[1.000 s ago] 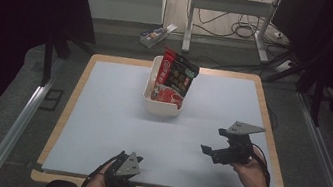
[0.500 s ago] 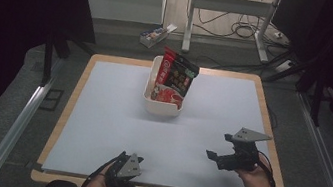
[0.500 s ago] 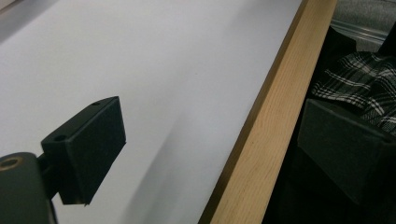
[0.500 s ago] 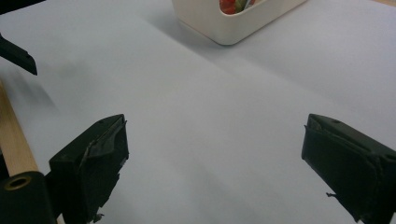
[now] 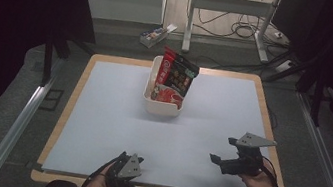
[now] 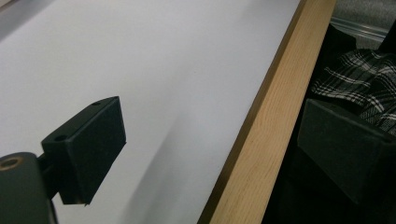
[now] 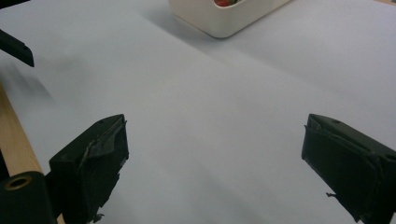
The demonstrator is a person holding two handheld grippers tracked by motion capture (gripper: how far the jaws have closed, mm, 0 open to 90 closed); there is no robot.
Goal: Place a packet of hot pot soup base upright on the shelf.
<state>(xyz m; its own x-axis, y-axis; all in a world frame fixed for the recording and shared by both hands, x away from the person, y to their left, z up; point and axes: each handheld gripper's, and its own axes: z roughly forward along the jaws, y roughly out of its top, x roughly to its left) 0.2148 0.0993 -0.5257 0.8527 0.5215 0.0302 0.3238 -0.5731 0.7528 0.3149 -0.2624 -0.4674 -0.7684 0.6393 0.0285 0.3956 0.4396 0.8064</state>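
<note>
Two grippers sit low over a table (image 5: 265, 96) covered by a pale sheet (image 5: 110, 115) with a wooden edge showing around it; the left gripper (image 5: 125, 177) is held in a hand at the near edge, and in the left gripper view its jaws stand wide apart, one over the white sheet, the other past the wooden rim (image 6: 266, 135) above dark space where a scrap of plaid cloth (image 6: 359, 88) shows; nothing lies between them.

The right gripper (image 5: 233, 161) hovers near the right side of the sheet, held in the person's right hand (image 5: 258, 180), grey three-cornered plate on top; in the right gripper view its jaws are spread wide with only bare sheet between them.

Toward the far middle of the table stands a white tub (image 5: 160, 103), also seen at the top of the right gripper view (image 7: 224, 16); a red and black packet (image 5: 174, 77) stands upright in it, leaning back over the far rim; printing covers its face, but the writing is too small to read.

On the floor beyond the table lies a small box (image 5: 156, 33); its label cannot be made out.
</note>
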